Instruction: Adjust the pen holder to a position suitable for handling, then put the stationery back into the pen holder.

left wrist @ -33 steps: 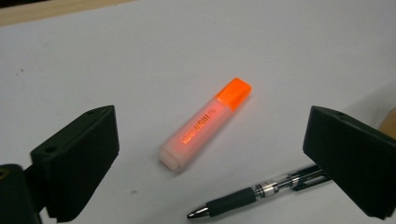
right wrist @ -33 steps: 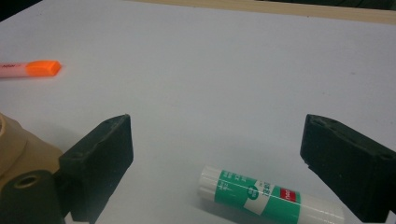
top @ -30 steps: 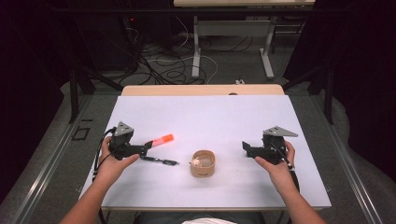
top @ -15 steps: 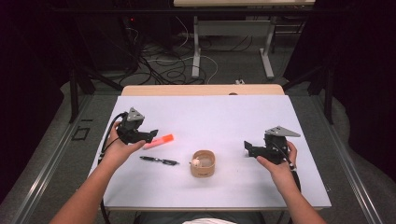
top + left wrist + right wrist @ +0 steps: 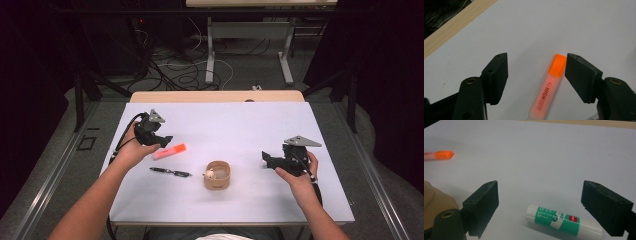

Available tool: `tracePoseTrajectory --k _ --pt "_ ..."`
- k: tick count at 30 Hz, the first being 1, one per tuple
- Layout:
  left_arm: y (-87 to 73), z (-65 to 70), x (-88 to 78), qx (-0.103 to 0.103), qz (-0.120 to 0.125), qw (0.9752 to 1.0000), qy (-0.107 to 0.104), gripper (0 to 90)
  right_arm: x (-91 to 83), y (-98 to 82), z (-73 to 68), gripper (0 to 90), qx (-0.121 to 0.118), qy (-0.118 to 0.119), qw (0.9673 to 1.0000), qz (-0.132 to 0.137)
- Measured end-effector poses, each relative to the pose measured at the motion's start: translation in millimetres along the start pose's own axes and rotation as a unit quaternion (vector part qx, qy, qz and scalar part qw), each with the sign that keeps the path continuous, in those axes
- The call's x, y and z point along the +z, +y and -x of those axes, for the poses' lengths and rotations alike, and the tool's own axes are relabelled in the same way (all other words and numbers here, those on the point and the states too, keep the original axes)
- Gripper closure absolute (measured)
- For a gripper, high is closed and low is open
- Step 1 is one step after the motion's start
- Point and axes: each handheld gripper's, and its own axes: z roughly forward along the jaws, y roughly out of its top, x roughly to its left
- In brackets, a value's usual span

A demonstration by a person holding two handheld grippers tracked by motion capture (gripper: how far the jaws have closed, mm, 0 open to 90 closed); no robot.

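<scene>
The left gripper [image 5: 536,75] hung over the orange highlighter [image 5: 547,87] near the bench's [image 5: 240,120] left edge, jaws just closing, not touching. The right gripper [image 5: 540,202] stood open over a glue stick [image 5: 564,223].

Your left gripper view cuts the orange highlighter [image 5: 548,85] off at the bottom edge, so you see its cap end and the word HIGH, while the smaller print under it is too blurred to read. The far tip of the cap sits behind the right-hand jaw there. Your right gripper view clips the same highlighter at the left edge. The beige tape roll [image 5: 434,202], below the highlighter in that view, runs off the left and bottom edges. The glue stick [image 5: 564,221], right of the highlighter and nearer the jaws, carries label print too small to read.
</scene>
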Motion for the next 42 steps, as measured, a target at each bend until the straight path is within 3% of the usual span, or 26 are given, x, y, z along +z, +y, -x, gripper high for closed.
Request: tracePoseTrajectory --k 6,13,18,29,31,32,37,42 --pt "0.7 -1.8 13.8 0.029 -0.029 0.9991 0.008 37.9 1.0 -0.4 0.2 14.4 -0.005 0.005 1.0000 -0.003" --pt "-0.4 -2.8 29.3 0.049 -0.054 0.9973 -0.012 42.2 1.9 -1.2 -1.0 13.5 -0.004 0.009 0.9999 -0.007" --pt "-2.7 -2.1 37.2 0.087 -0.087 0.9922 -0.020 44.3 3.5 -1.4 -2.4 12.7 -0.003 0.013 0.9998 -0.011" --pt "-6.8 6.3 51.9 0.115 -0.131 0.9842 -0.032 46.6 4.6 -2.2 -2.0 12.6 -0.006 0.015 0.9997 -0.016" --pt "-7.4 8.5 53.9 0.123 -0.138 0.9824 -0.028 47.7 4.6 -2.5 -2.2 12.6 -0.002 0.014 0.9998 -0.016" --pt "-7.1 9.2 54.4 0.130 -0.146 0.9804 -0.026 48.8 4.8 -2.4 -2.3 12.6 -0.001 0.011 0.9999 -0.014" --pt "-8.1 12.3 57.4 0.146 -0.147 0.9778 -0.034 51.7 4.0 -3.3 -1.1 12.7 -0.006 0.014 0.9998 -0.014" --pt "-10.9 16.0 60.9 0.167 -0.167 0.9711 -0.036 53.5 4.0 -3.3 -1.6 12.7 -0.003 0.014 0.9998 -0.015"
